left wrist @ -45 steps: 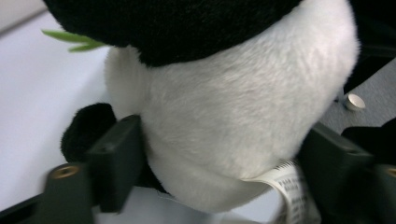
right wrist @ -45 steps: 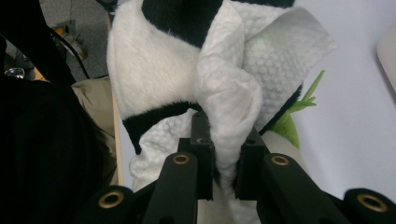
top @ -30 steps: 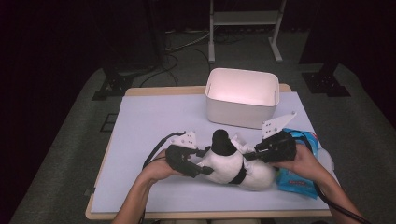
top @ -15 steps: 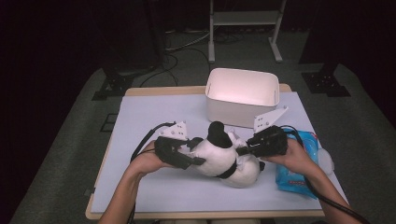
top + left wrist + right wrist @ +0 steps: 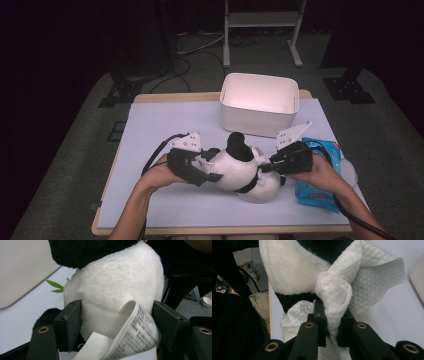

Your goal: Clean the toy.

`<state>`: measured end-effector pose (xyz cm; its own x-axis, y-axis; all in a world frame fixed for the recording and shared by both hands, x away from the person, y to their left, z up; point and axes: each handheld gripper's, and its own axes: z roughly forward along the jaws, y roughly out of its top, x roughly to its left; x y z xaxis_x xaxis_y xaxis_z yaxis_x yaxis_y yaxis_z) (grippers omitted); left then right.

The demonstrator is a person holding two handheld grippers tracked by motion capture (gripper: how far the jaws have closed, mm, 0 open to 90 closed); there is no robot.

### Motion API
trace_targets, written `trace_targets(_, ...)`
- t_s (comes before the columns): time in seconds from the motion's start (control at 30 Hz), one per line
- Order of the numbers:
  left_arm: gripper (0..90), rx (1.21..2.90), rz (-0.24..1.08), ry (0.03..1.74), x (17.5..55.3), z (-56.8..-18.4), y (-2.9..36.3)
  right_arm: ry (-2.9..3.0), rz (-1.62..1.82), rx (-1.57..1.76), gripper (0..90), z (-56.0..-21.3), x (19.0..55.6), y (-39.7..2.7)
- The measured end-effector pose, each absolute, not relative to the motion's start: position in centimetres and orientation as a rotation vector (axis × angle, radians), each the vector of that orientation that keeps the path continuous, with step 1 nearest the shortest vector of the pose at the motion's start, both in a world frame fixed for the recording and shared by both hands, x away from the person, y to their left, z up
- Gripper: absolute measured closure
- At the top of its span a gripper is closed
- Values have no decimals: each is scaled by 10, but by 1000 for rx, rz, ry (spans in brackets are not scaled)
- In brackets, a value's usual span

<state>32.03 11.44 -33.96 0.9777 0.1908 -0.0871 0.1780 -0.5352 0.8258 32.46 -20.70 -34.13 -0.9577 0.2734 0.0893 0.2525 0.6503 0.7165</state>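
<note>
A black-and-white panda plush (image 5: pixel 240 170) lies on the pale table mat (image 5: pixel 165 125) near its front edge. My left gripper (image 5: pixel 212 172) comes at it from the left. Its jaws have just been opening, and they still squeeze the white body (image 5: pixel 112 290) between them, beside a curled paper tag (image 5: pixel 135 332). My right gripper (image 5: pixel 267 167) reaches in from the right. It is shut on a bunched white wipe (image 5: pixel 362 277) that rests against the plush's fur (image 5: pixel 287 270).
A white bin (image 5: pixel 257 107) stands just behind the plush. A blue packet of wipes (image 5: pixel 317 192) lies under my right hand, near the table's right edge. The left half of the mat is bare.
Both grippers and the plush have shifted slightly left and a little away from the front edge. The wipe stays in the right gripper.
</note>
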Motion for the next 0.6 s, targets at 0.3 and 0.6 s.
trace_targets(0.3, 183, 2170, 19, 256, 321, -345, 110, 2833, 1227, 458, 807, -343, 324, -214)
trace_targets(0.6, 142, 2157, 36, 234, 322, -350, 99, 2837, 1239, 478, 807, -346, 323, -219)
